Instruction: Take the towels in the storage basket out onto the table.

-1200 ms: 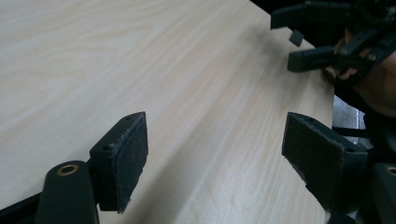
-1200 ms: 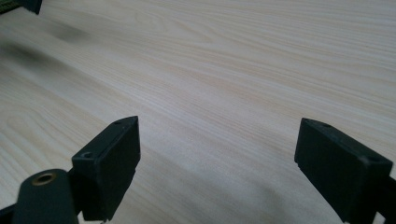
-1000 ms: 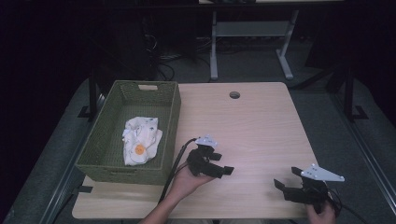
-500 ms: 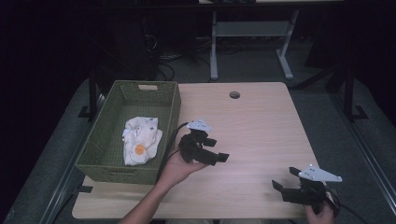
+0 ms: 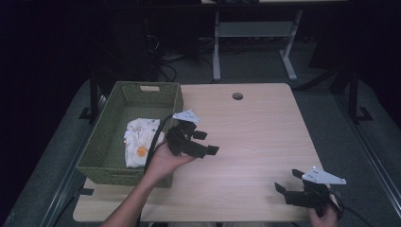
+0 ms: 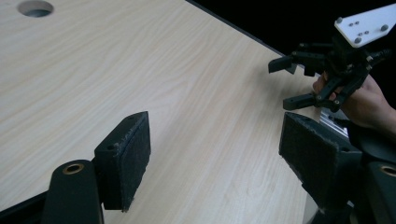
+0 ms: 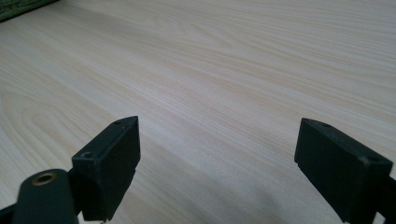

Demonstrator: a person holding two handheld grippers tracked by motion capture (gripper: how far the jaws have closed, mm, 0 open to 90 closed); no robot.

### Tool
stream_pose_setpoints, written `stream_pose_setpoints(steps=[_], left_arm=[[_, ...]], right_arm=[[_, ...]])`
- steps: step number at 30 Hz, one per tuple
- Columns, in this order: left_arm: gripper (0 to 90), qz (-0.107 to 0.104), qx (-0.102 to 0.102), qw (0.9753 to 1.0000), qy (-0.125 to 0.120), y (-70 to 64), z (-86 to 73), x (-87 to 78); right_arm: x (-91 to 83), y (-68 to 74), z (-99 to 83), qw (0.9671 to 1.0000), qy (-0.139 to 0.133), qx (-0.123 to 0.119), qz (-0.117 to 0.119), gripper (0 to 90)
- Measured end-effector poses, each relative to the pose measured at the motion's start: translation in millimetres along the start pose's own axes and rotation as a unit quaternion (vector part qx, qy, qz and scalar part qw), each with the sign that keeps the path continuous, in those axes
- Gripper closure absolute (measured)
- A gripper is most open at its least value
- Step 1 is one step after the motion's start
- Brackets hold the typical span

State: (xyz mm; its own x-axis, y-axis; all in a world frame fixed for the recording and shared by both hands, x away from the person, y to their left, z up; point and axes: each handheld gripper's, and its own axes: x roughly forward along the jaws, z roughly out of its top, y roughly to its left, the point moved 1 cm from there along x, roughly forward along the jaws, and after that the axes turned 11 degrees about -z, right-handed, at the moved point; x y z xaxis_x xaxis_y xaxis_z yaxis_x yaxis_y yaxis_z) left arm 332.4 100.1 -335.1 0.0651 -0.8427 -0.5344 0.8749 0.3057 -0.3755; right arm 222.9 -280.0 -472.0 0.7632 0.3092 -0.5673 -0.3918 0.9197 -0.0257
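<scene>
My left gripper [image 5: 208, 142] is open and empty, held in a hand just right of the green woven basket [image 5: 117, 171], a little above the table. In the left gripper view its own padded jaws [image 6: 219, 158] stand wide apart over bare wood. My right gripper [image 5: 288, 180] is open near the table's front right corner, and it also appears far off in the left gripper view [image 6: 286, 83]. The right gripper view has its jaws [image 7: 219, 158] spread over bare tabletop. A white patterned cloth [image 5: 139, 142] lies crumpled inside the basket.
The light wooden table [image 5: 255, 127] has a round cable hole [image 5: 237, 96] near its far edge, also visible in the left gripper view [image 6: 35, 8]. The basket takes up the table's left side. A desk frame and cables stand in the dark behind.
My left gripper has moved away from the front edge, farther onto the table and closer to the basket's right wall. The right gripper has hardly moved.
</scene>
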Motion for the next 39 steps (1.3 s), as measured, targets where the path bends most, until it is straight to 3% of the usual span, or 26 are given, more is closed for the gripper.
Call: stream_pose_setpoints(steps=[7,10,14,39], left_arm=[[25.6,0.006,-0.008,1.0000,0.001,11.6,0.6,-23.6],[25.6,0.023,-0.011,0.9997,0.001,17.1,1.1,-35.2],[26.6,0.027,-0.016,0.9995,0.003,24.5,0.1,-46.4],[26.5,0.061,-0.056,0.9965,0.005,63.2,-21.6,-97.2]], right_arm=[[-0.5,0.4,0.1,1.0000,-0.001,-0.001,0.000,13.9],[-0.1,0.1,0.1,1.0000,0.001,0.000,0.000,13.9],[-0.2,0.2,0.0,1.0000,0.001,-0.002,0.000,13.9],[0.3,-1.3,0.3,1.0000,0.000,0.002,-0.001,13.9]])
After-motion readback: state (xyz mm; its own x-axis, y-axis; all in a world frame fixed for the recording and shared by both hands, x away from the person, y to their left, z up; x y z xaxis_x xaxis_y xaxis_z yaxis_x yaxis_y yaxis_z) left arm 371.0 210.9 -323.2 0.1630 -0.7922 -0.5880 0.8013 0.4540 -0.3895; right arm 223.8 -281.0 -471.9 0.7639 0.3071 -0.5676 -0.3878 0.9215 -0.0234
